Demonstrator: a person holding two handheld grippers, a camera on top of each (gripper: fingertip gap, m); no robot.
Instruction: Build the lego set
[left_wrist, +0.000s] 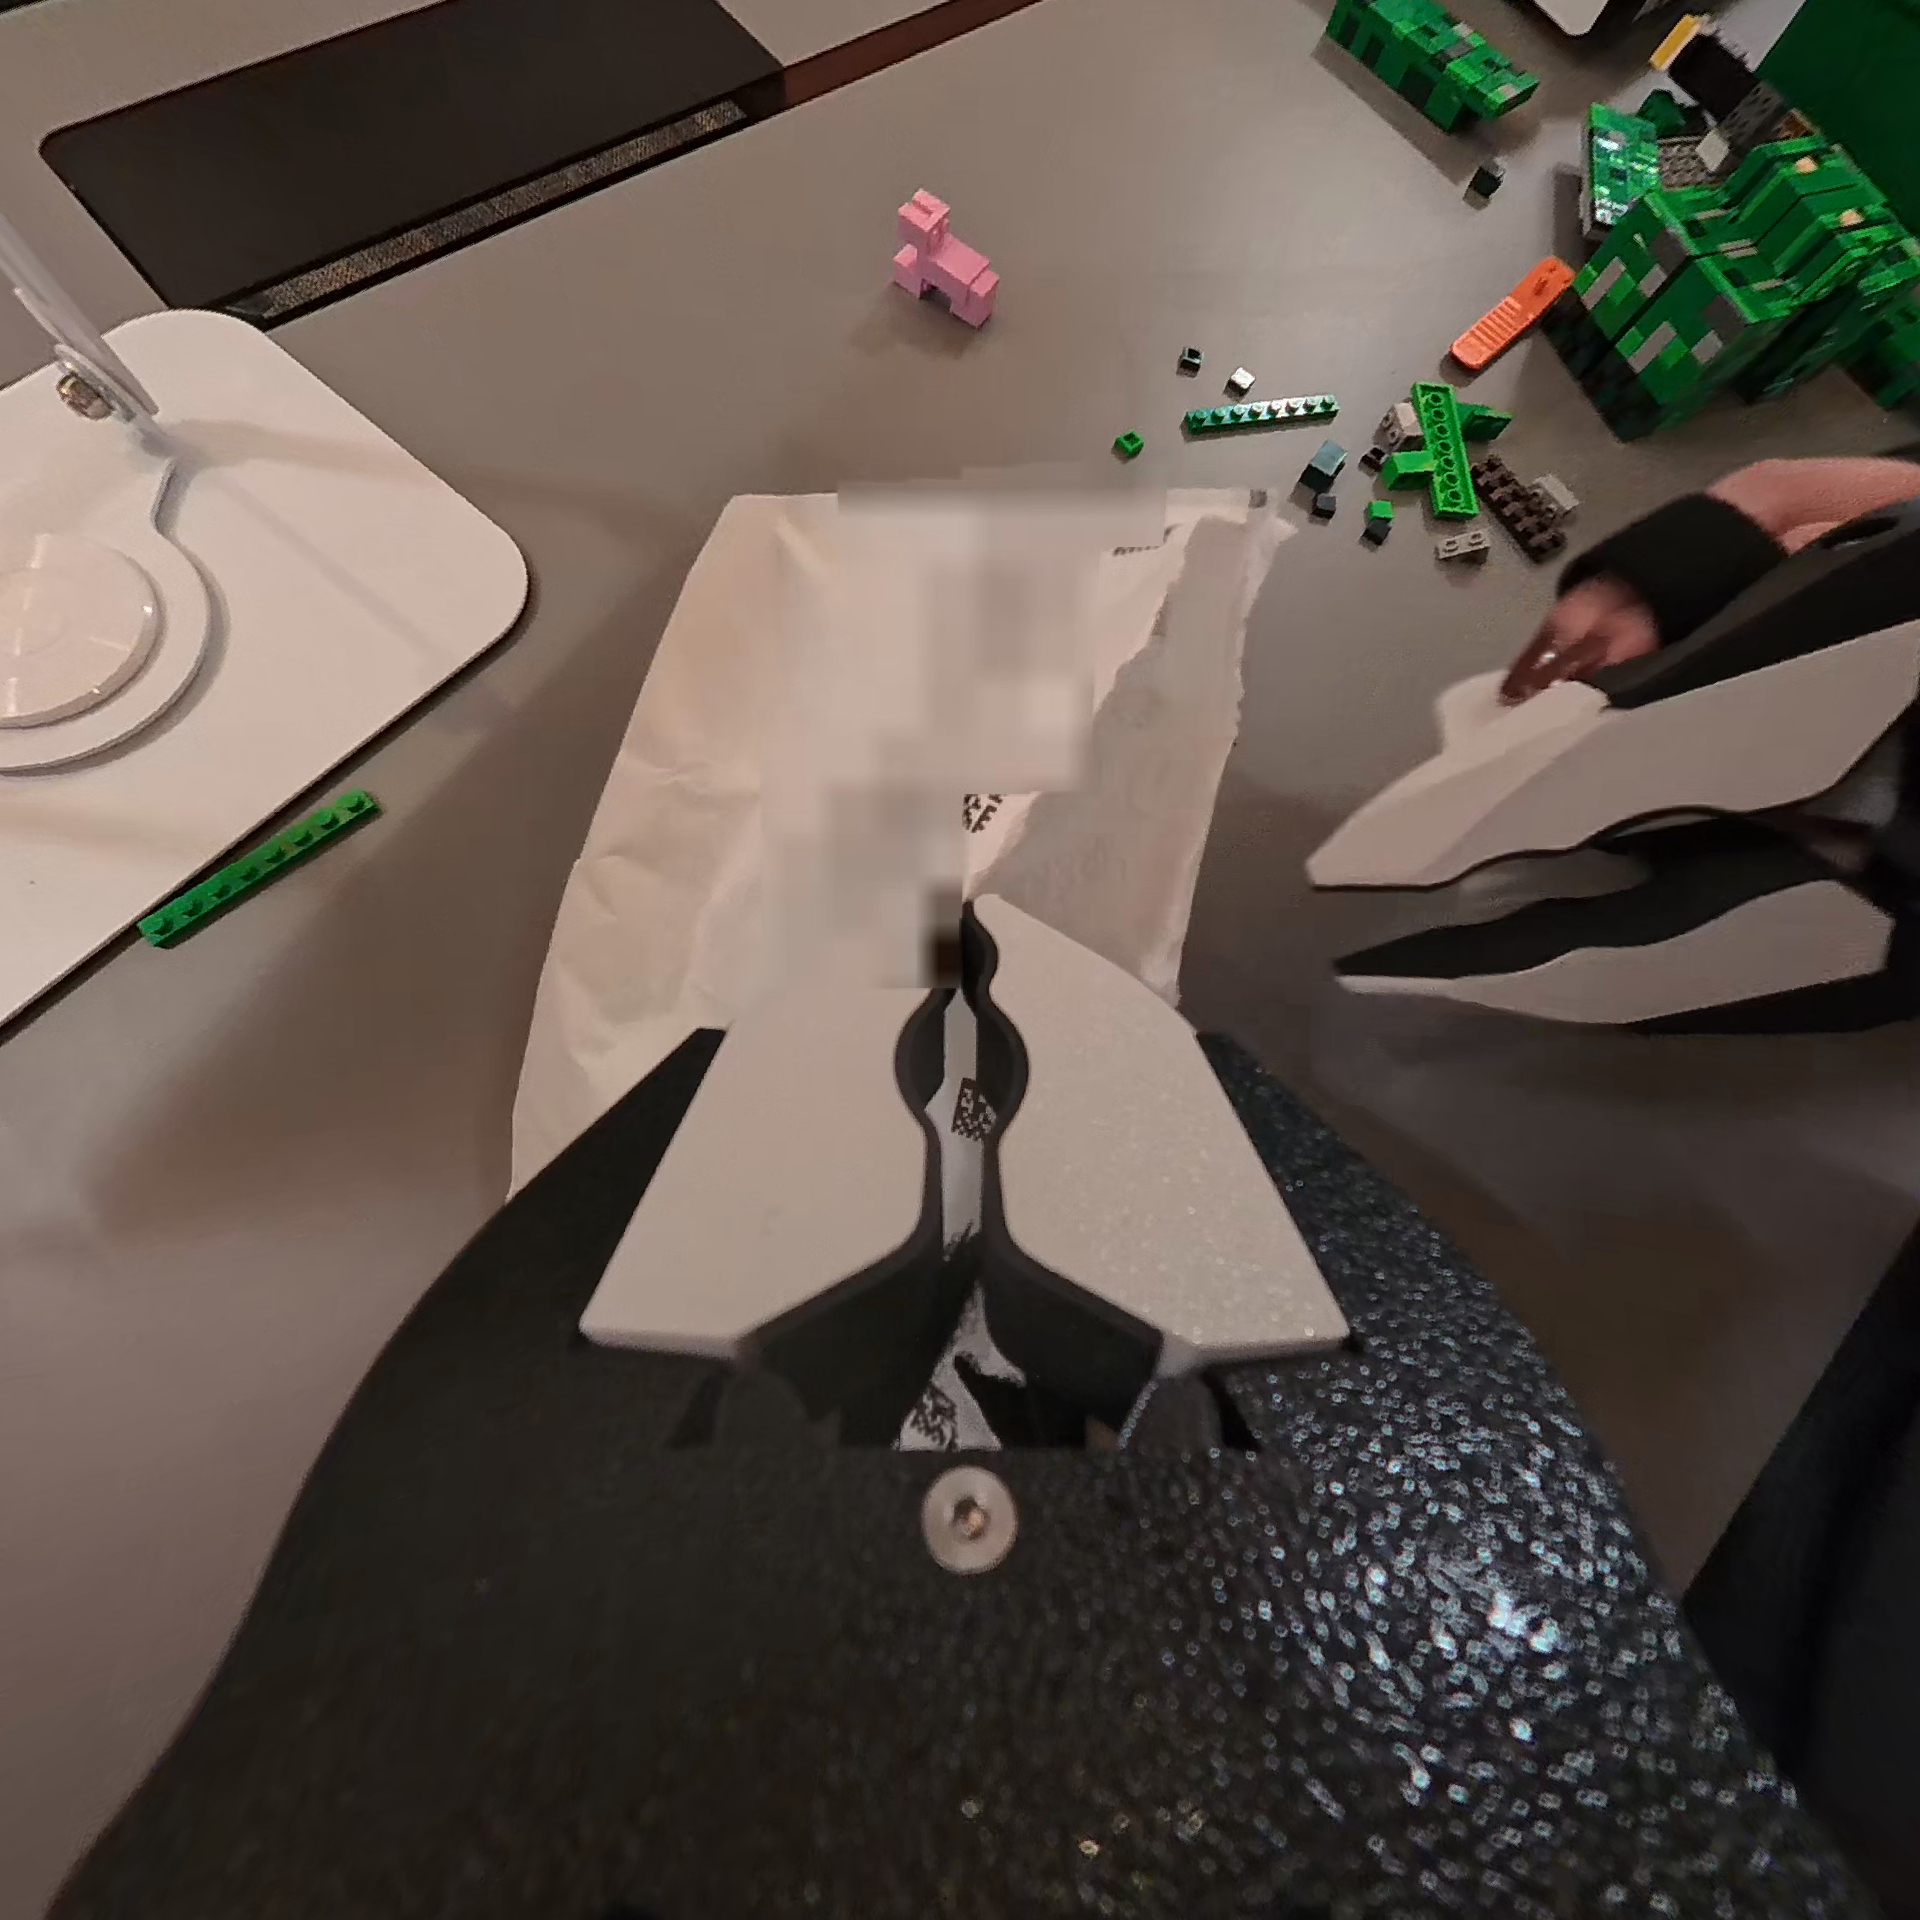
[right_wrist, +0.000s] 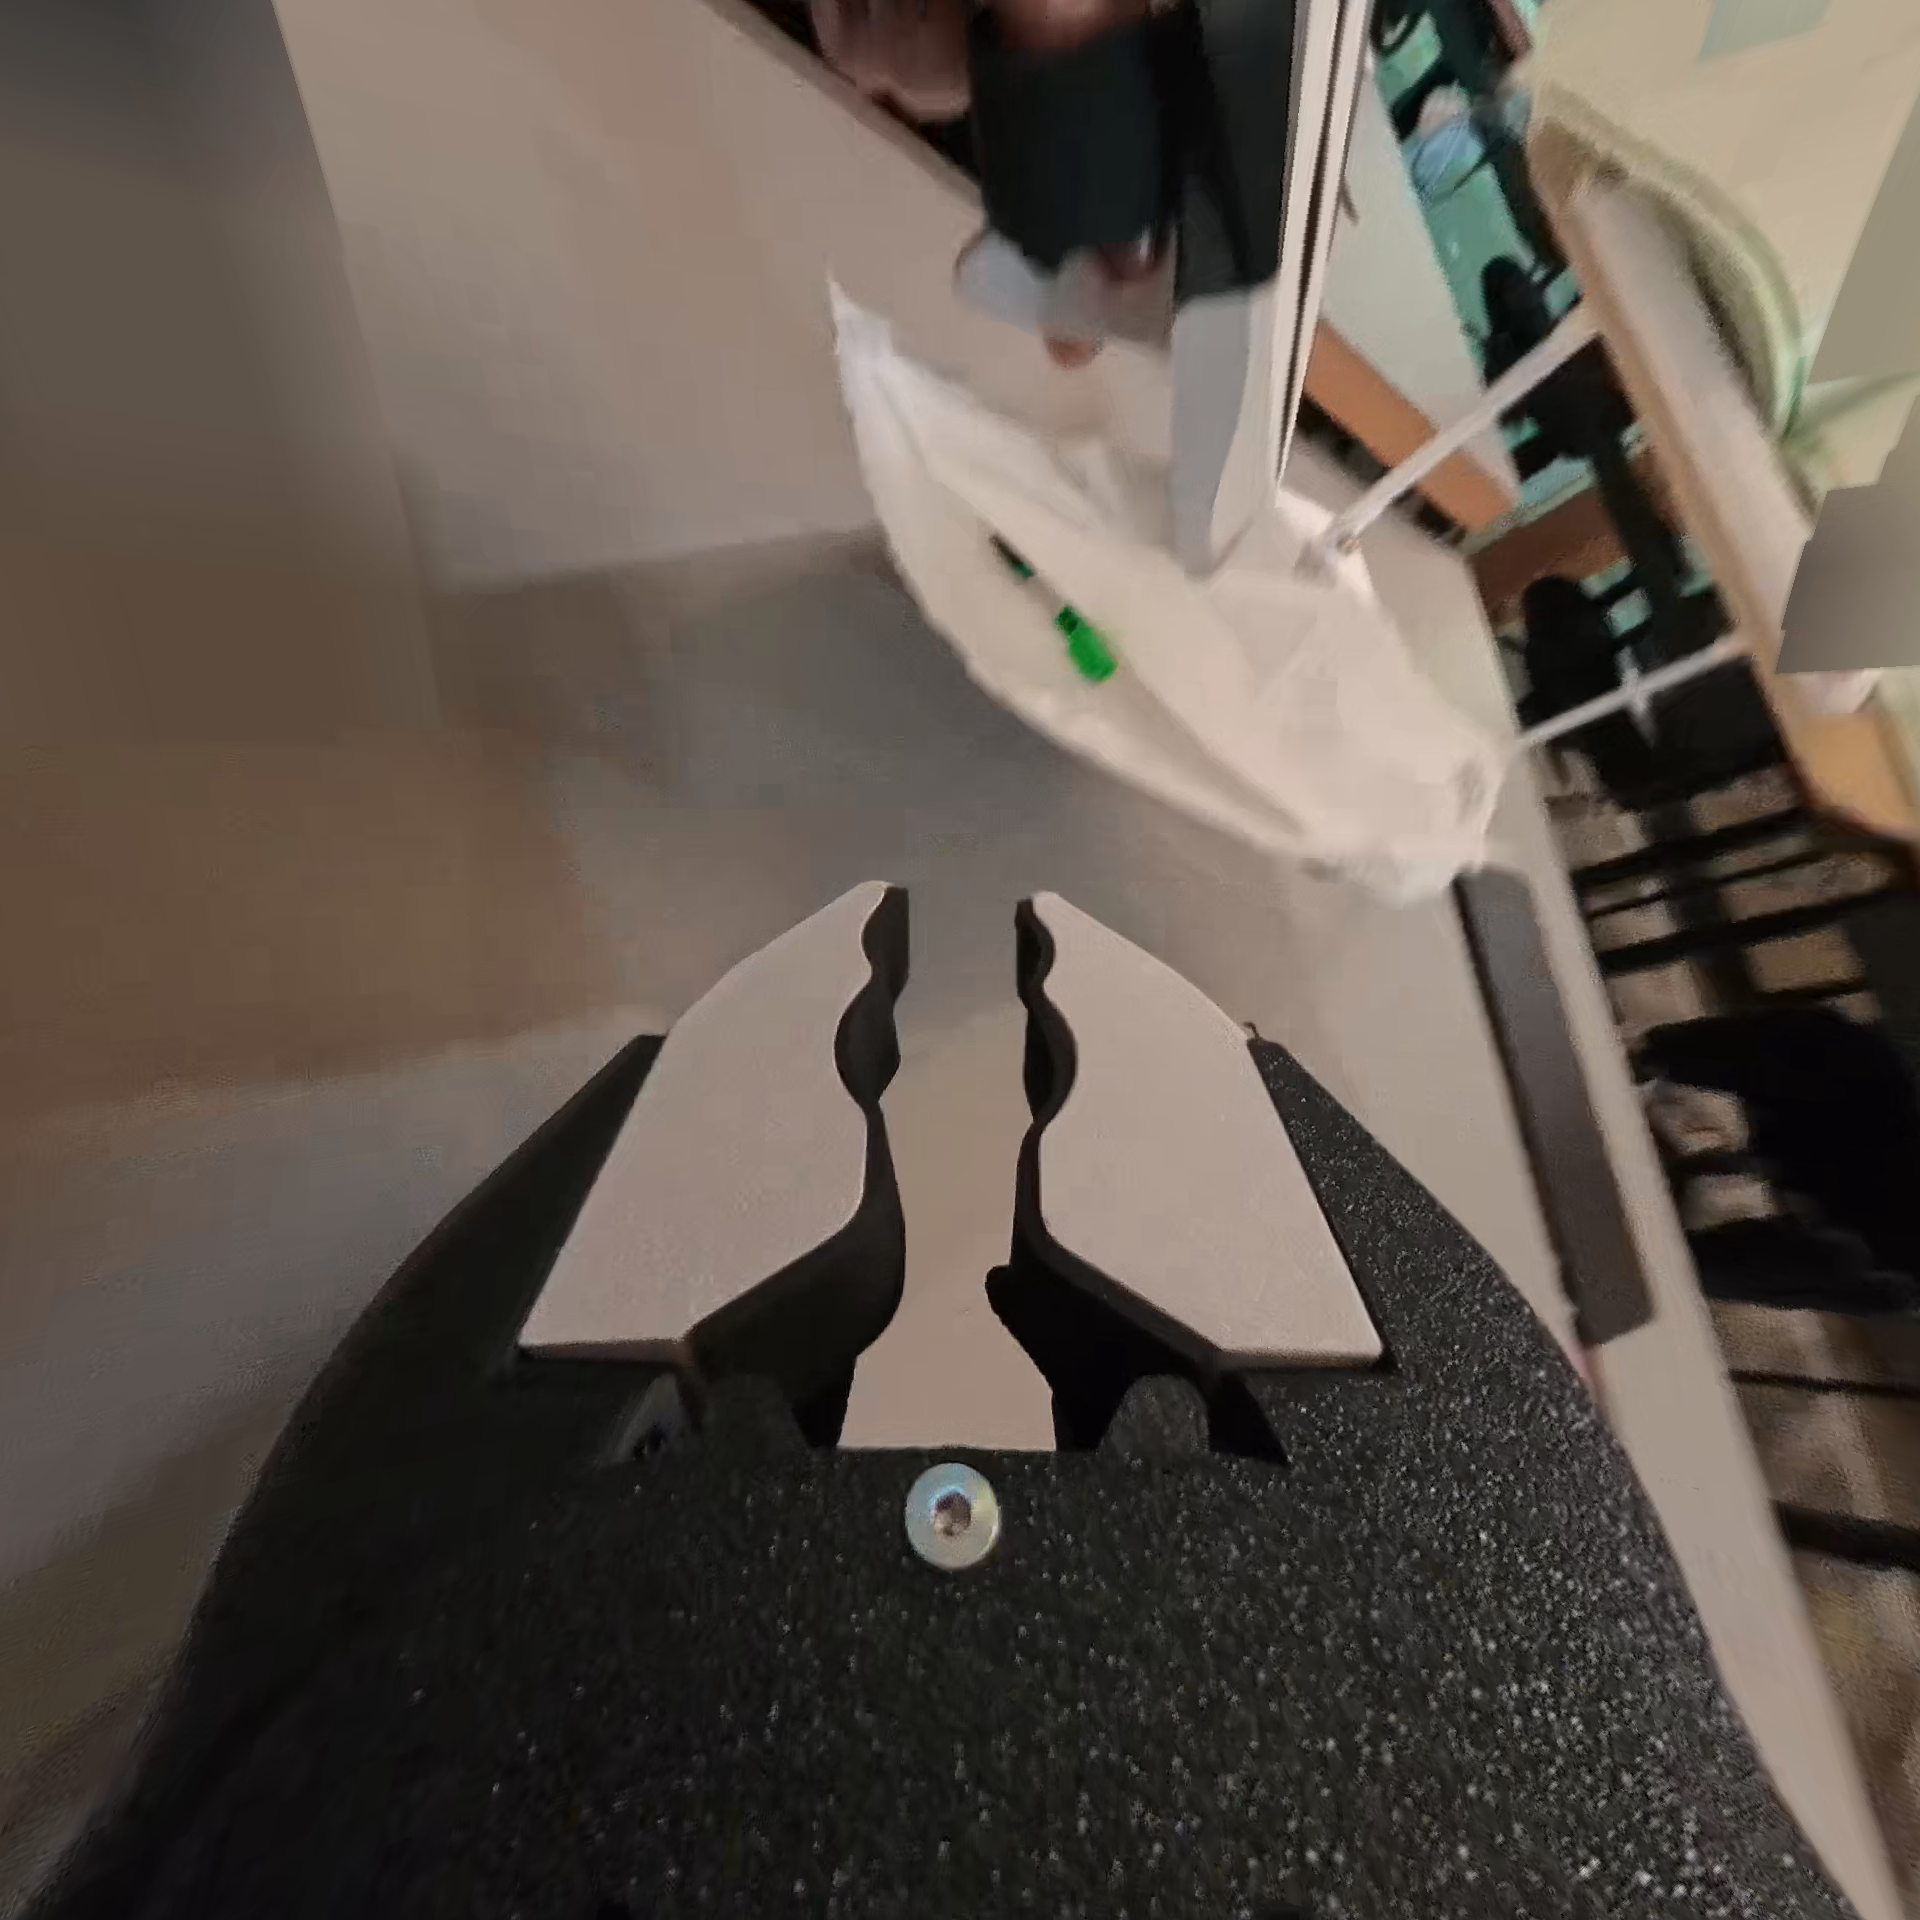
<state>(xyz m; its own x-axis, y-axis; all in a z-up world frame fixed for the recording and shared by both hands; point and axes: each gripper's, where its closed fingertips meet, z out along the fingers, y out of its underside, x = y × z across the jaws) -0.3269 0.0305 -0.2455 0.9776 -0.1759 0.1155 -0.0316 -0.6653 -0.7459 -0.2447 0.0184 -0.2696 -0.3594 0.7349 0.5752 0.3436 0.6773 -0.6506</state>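
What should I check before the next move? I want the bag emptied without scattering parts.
1. Left gripper shut on the white paper bag: ok.
2. Right gripper open and holding nothing: ok.
3. Bag torn open along one side: ok.
4. Pieces left inside: a green one shows in the right wrist view; how many, cannot tell.
5. Bare table between the grippers for tipping out: ok.
6. Loose bricks and pink pig apart from the bag: ok.
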